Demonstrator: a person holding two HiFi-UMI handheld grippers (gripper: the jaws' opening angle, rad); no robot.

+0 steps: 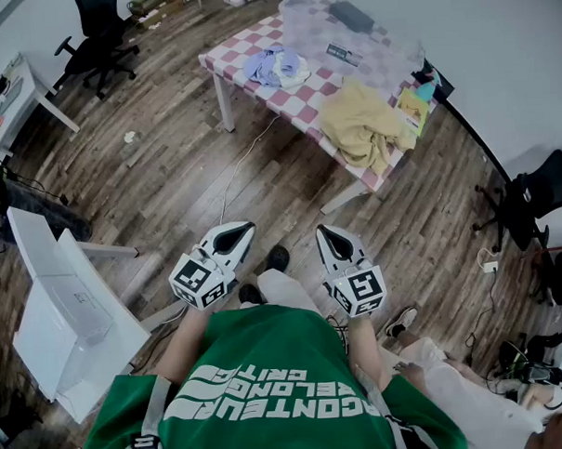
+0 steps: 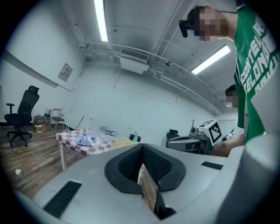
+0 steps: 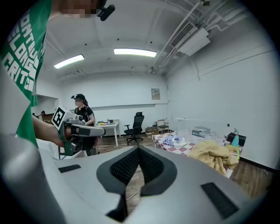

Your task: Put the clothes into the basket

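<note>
The checkered table (image 1: 254, 39) stands far ahead across the wooden floor. On it lie a blue-and-white bundle of clothes (image 1: 274, 66) and a yellow garment (image 1: 365, 122) that hangs over the near edge. A clear plastic basket (image 1: 342, 30) sits at the table's back. My left gripper (image 1: 242, 229) and right gripper (image 1: 324, 233) are held side by side in front of my body, well short of the table, both shut and empty. The right gripper view shows the yellow garment (image 3: 214, 154), the blue bundle (image 3: 175, 141) and the basket (image 3: 199, 127). In the left gripper view the bundle (image 2: 87, 141) is small and distant.
A white desk (image 1: 52, 313) stands close on my left. Office chairs are at the far left (image 1: 101, 41) and the right wall (image 1: 540, 189). A cable (image 1: 246, 160) runs over the floor toward the table. Another person (image 1: 474, 397) sits at my lower right, and one in black (image 3: 83, 116) stands behind.
</note>
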